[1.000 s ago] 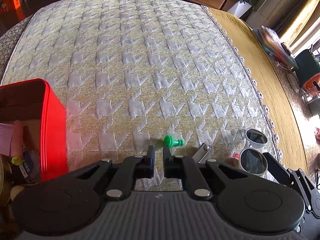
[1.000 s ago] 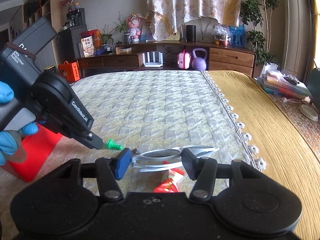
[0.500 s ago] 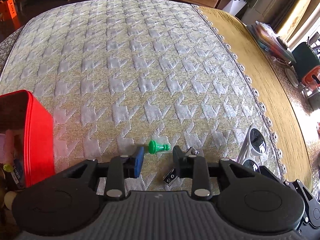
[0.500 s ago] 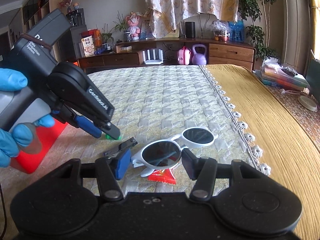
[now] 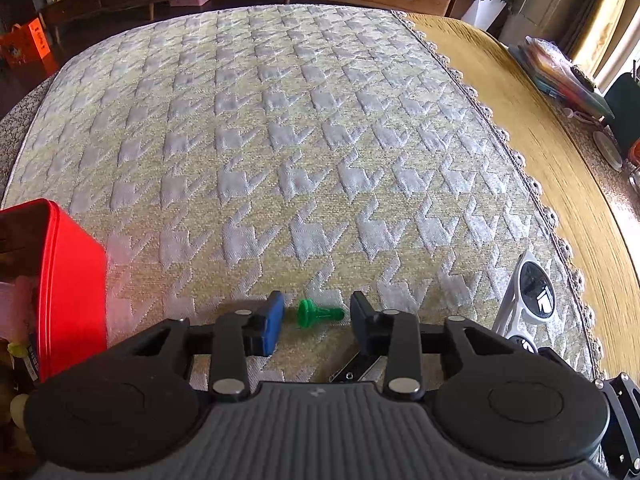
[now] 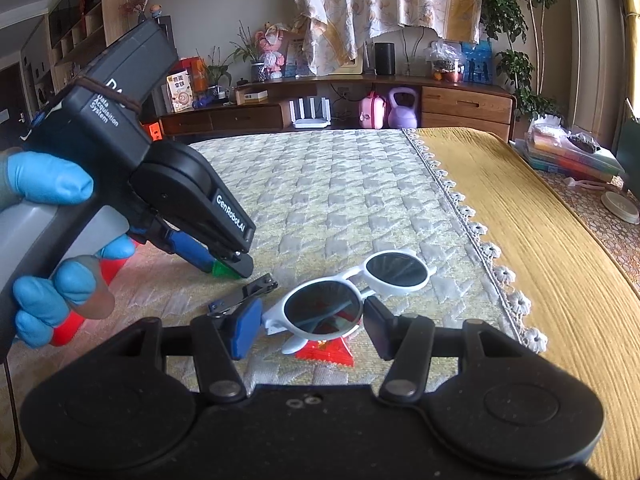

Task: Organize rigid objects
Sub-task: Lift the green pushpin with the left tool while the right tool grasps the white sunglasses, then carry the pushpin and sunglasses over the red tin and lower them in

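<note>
A small green peg point(image 5: 319, 314) lies on the patterned tablecloth point(image 5: 304, 128), between the fingers of my open left gripper point(image 5: 316, 316); it also shows in the right wrist view point(image 6: 224, 270) at the left gripper's tips. White round sunglasses point(image 6: 344, 292) lie just ahead of my open right gripper point(image 6: 306, 326), with one lens between the fingers; they also show in the left wrist view point(image 5: 528, 300). A metal nail clipper point(image 6: 244, 294) lies between the peg and the sunglasses. A red box point(image 5: 60, 280) holding several items stands at the left.
A red snack packet point(image 6: 326, 354) lies under the sunglasses. The cloth's lace edge point(image 6: 480, 240) runs along the right, with bare yellow table point(image 6: 540, 240) beyond. A sideboard point(image 6: 340, 104) stands behind the table.
My left gripper opened wide and came down around the green peg. My right gripper rose and tilted, so the sunglasses show from above, with one lens between its fingers.
</note>
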